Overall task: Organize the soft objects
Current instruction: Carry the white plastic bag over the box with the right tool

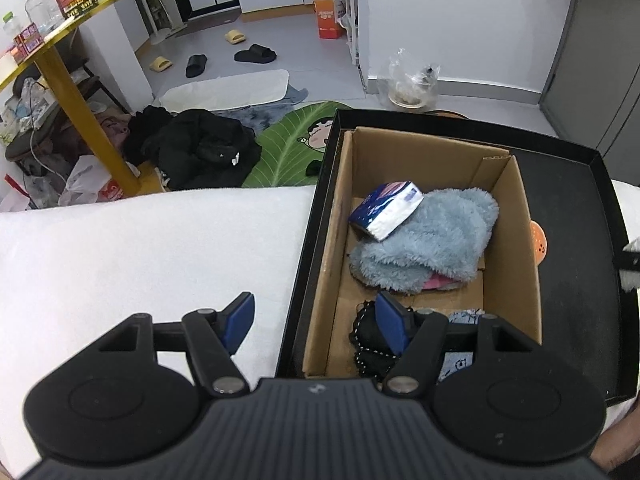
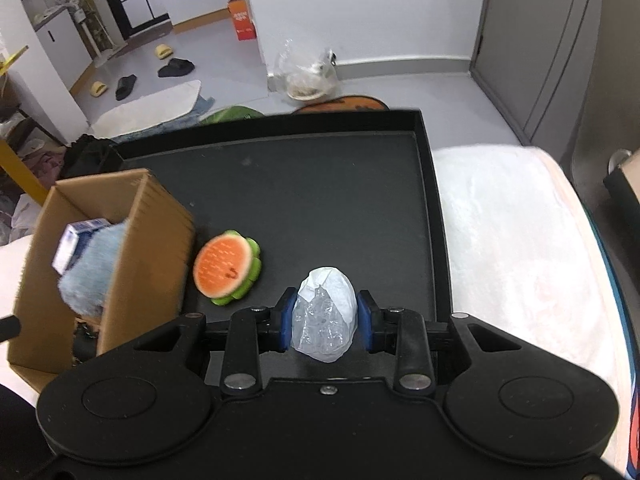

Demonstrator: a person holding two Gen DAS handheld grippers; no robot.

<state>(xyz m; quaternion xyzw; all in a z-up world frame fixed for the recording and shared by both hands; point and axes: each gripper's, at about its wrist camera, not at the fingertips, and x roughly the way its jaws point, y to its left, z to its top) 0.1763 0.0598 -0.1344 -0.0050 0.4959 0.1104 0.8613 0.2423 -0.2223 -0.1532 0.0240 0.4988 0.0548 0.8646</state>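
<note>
**Right claw carries a white packet toward the box**

On the left, the left claw (image 1: 316, 322) hangs wide apart and empty above the near edge of the cardboard box (image 1: 516, 216). The box stands in a black tray (image 1: 576, 208) on a white bed (image 1: 140, 248) and holds a tissue pack (image 1: 386, 210) lying on a fluffy blue cloth (image 1: 428, 240). Right of the box lies a watermelon plush (image 2: 226, 270). Further right, the right claw (image 2: 325, 318) pinches a white plastic-wrapped packet (image 2: 325, 312).

A good move would likely lift it clear of the box wall, then release it low over the cloth. The tissue pack's print is too small to read.
</note>
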